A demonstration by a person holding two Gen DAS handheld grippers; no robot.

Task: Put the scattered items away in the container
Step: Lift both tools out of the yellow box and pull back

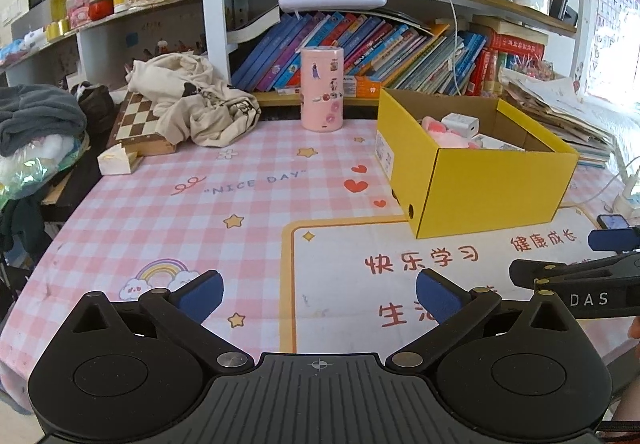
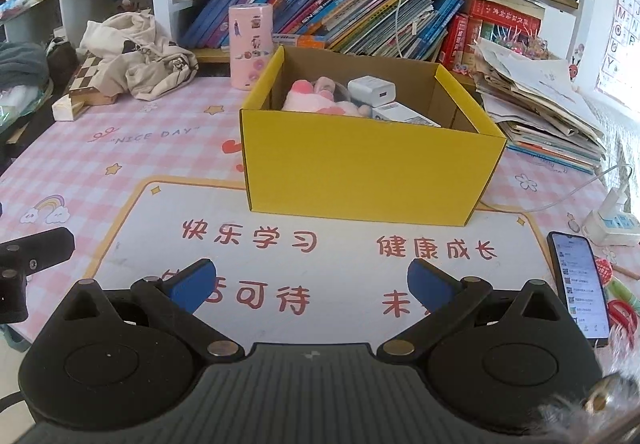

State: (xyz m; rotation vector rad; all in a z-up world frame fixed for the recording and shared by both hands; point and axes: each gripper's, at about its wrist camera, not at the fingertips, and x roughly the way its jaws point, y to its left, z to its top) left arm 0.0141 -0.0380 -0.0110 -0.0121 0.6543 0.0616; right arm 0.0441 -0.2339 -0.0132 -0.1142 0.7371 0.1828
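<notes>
Grippers are hovering empty over the desk mat, left gripper (image 1: 319,296) and right gripper (image 2: 312,284) both spread wide; yellow box (image 2: 372,167) is sitting straight ahead of the right, nearer one, already holding the pink plush (image 2: 316,99) and white charger (image 2: 372,91).

Both wrist views look low across the desk toward the yellow box (image 2: 372,171), the right one nearer.

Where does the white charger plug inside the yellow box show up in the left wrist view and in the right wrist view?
Left wrist view: white charger plug right of centre, inside the yellow box, behind the pink plush.
Right wrist view: white charger plug upper centre, in the yellow box.
Shared landmark: pink canister, left of the box.
</notes>
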